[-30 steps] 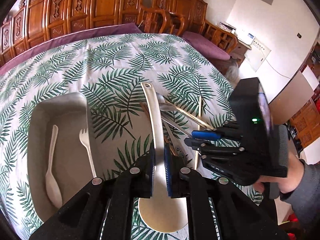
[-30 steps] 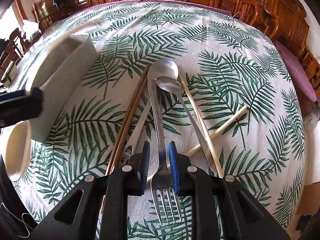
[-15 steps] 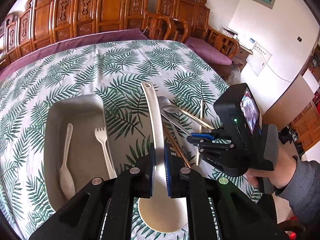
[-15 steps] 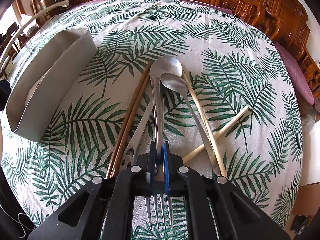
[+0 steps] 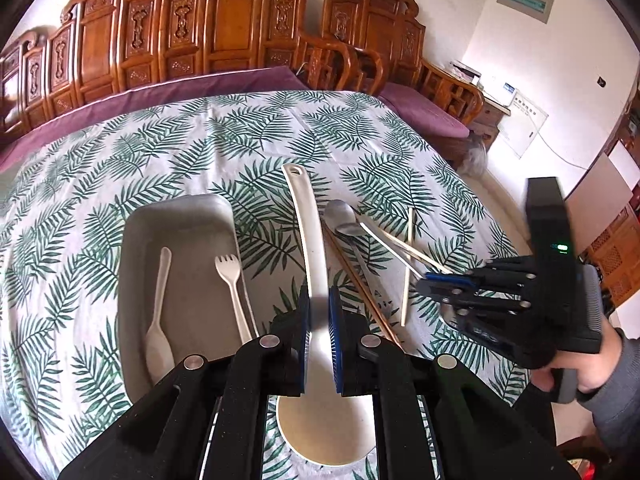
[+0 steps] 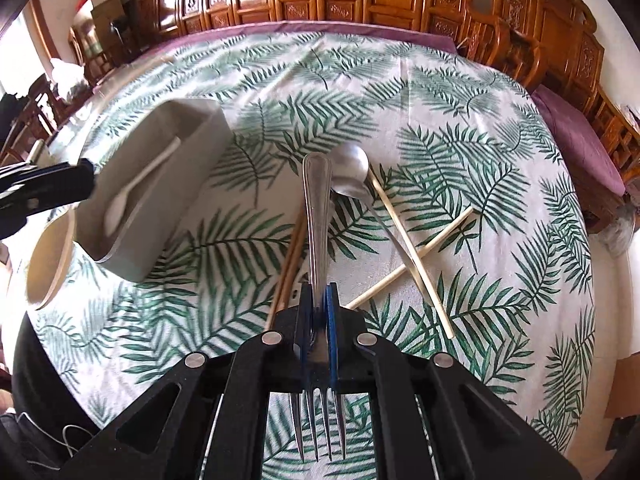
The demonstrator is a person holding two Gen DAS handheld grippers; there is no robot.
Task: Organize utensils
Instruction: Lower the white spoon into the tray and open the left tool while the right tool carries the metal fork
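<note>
My left gripper [image 5: 319, 304] is shut on the long handle of a cream serving spoon [image 5: 306, 232], held above the table with its bowl below the fingers. My right gripper [image 6: 319, 296] is shut on the neck of a metal fork [image 6: 317, 208], lifted off the cloth with its tines toward the camera. The grey tray [image 5: 192, 240] holds a cream spoon [image 5: 158, 308] and a cream fork [image 5: 232, 292]. In the left wrist view the right gripper [image 5: 424, 282] hovers right of the utensil pile.
On the leaf-print tablecloth [image 6: 460, 160] lie metal spoons [image 6: 352, 172], crossed pale chopsticks [image 6: 412, 248] and brown chopsticks [image 6: 288, 264]. The tray's wall [image 6: 168, 216] stands to the left. Carved wooden chairs [image 5: 224, 28] ring the table's far side.
The right gripper's jaws closed on the metal fork and raised it off the cloth. The left gripper has drawn back and up with the serving spoon, so more of the tray shows.
</note>
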